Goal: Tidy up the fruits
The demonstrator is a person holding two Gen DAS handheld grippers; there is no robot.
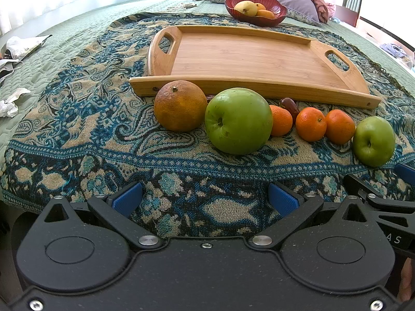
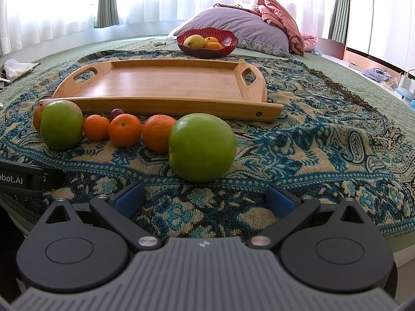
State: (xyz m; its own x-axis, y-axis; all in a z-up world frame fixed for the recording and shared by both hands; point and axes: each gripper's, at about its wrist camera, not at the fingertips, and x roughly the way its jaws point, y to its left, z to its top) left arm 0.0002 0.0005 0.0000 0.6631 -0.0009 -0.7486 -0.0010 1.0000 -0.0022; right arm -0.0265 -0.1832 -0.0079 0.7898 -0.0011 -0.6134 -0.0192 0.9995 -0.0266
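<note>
A row of fruit lies on a patterned blanket in front of an empty wooden tray (image 1: 241, 54) (image 2: 166, 83). From the left: a large orange (image 1: 180, 105), a green apple (image 1: 238, 121) (image 2: 61, 125), three mandarins (image 1: 310, 124) (image 2: 125, 130), a dark plum (image 1: 290, 105) half hidden behind them, and a second green apple (image 1: 373, 141) (image 2: 202, 147). My left gripper (image 1: 205, 197) is open and empty, short of the first apple. My right gripper (image 2: 205, 197) is open and empty, just short of the second apple.
A red bowl (image 1: 255, 9) (image 2: 207, 42) with a pear and oranges stands beyond the tray. A purple pillow (image 2: 238, 29) and pink cloth lie behind it. Papers (image 1: 15, 51) lie at the bed's left edge. The right gripper's arm (image 1: 384, 202) shows at the left view's right edge.
</note>
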